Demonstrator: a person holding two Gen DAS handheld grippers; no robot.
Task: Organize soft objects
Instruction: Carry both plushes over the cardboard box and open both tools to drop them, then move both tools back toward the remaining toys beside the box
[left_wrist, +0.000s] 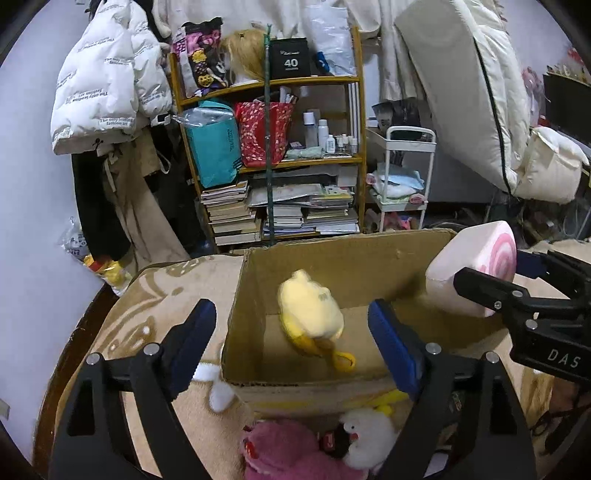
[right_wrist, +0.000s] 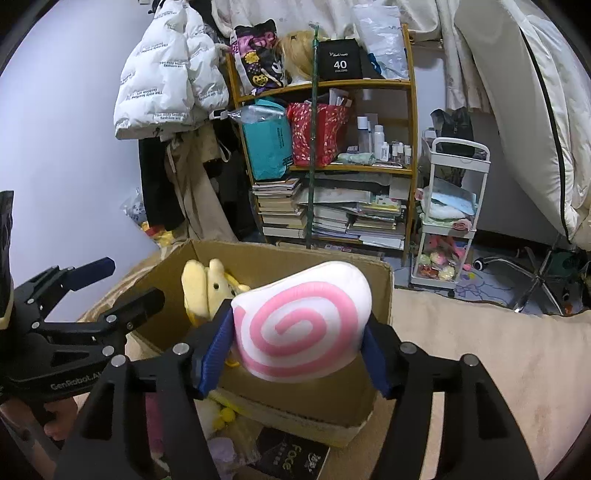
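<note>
From the left wrist, the left claw (left_wrist: 291, 339) hangs spread wide over the cardboard box (left_wrist: 236, 306), a yellow plush (left_wrist: 308, 314) blurred inside.

From the right wrist, the right claw (right_wrist: 299, 339) clamps the pink-swirl cushion (right_wrist: 301, 317) above the box's near right corner, seemingly for dropping in.

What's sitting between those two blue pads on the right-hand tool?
A white cushion with a pink spiral is squeezed between the right gripper pads, held over the cardboard box. The right wrist view shows it best.
</note>
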